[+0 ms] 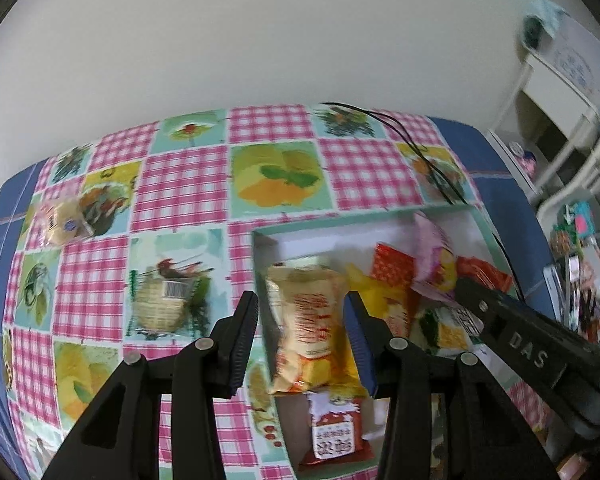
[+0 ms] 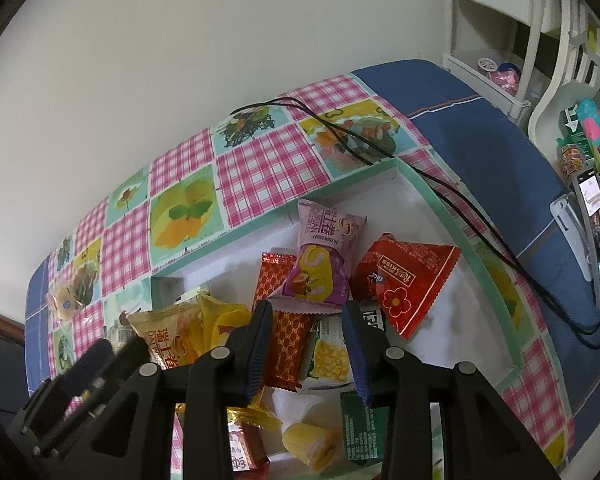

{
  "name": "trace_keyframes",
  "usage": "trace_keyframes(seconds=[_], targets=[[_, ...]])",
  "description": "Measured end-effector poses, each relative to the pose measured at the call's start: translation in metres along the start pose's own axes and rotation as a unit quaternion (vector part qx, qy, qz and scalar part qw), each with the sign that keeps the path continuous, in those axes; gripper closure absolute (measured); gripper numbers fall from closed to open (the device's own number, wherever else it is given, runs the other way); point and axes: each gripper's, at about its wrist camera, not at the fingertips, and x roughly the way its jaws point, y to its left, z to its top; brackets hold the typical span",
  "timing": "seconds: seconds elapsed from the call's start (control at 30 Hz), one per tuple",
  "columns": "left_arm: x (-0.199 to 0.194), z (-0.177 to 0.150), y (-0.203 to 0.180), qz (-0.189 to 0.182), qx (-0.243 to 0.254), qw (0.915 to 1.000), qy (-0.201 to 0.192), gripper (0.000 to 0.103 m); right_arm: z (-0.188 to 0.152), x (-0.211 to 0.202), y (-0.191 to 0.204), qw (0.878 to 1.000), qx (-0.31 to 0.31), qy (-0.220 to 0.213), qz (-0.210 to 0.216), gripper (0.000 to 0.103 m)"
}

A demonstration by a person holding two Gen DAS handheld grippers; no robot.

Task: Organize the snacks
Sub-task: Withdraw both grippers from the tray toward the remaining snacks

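Observation:
A teal-rimmed white box [image 1: 340,222] lies on the checked tablecloth and holds several snack packets. My left gripper [image 1: 300,302] hovers over the box's left wall with its jaws apart. A yellow-orange packet [image 1: 312,320] lies between them, with a gap showing at the left pad. Over the middle of the box [image 2: 460,232] my right gripper [image 2: 308,312] stands slightly open with nothing pinched. A red patterned packet [image 2: 288,344] and a green-yellow one [image 2: 328,354] lie below it, a pink packet [image 2: 324,248] just beyond. Two loose snacks rest on the cloth: a green-wrapped one [image 1: 168,300] and a pale one [image 1: 62,220].
A black cable [image 2: 340,136] runs across the cloth and along the box's right side. A phone on a stand [image 2: 596,240] stands at the table's right edge. A white shelf [image 2: 500,76] is behind it. A wall closes the table's far side.

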Motion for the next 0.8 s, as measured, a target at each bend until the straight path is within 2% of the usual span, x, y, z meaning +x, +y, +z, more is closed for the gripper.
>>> trace_keyframes(seconds=[0.37,0.4,0.43,0.47,0.5,0.53,0.67,0.73,0.8], targets=[[-0.004,0.005,0.040,0.019,-0.063,0.9977,-0.012,0.057,-0.003,0.003,0.011,1.000,-0.019,0.005,-0.003,0.063],[-0.005,0.005,0.042,0.020,-0.067,0.9975,-0.012,0.055,-0.003,0.003,0.012,1.000,-0.020,0.005,-0.003,0.063],[-0.005,0.006,0.044,0.021,-0.070,0.9972,-0.012,0.047,-0.003,0.003,0.012,1.000,-0.020,0.005,-0.004,0.063],[-0.005,0.006,0.046,0.024,-0.075,0.9968,-0.013,0.042,-0.003,0.003,0.012,1.000,-0.021,0.004,-0.005,0.060],[-0.004,0.006,0.048,0.026,-0.077,0.9966,-0.013,0.031,-0.003,0.003,0.013,1.000,-0.021,0.003,-0.006,0.049],[-0.004,0.006,0.049,0.028,-0.079,0.9964,-0.013,0.025,-0.003,0.003,0.013,1.000,-0.020,0.001,-0.007,0.037],[-0.002,0.004,0.054,0.045,-0.091,0.9948,-0.013,0.015,-0.003,0.002,0.015,1.000,-0.024,-0.001,-0.009,0.028],[-0.001,0.004,0.057,0.052,-0.097,0.9938,-0.012,0.010,-0.003,0.003,0.016,1.000,-0.027,-0.003,-0.012,0.015],[0.000,0.003,0.061,0.058,-0.101,0.9931,-0.011,0.008,-0.004,0.003,0.017,0.999,-0.029,-0.005,-0.015,0.008]])
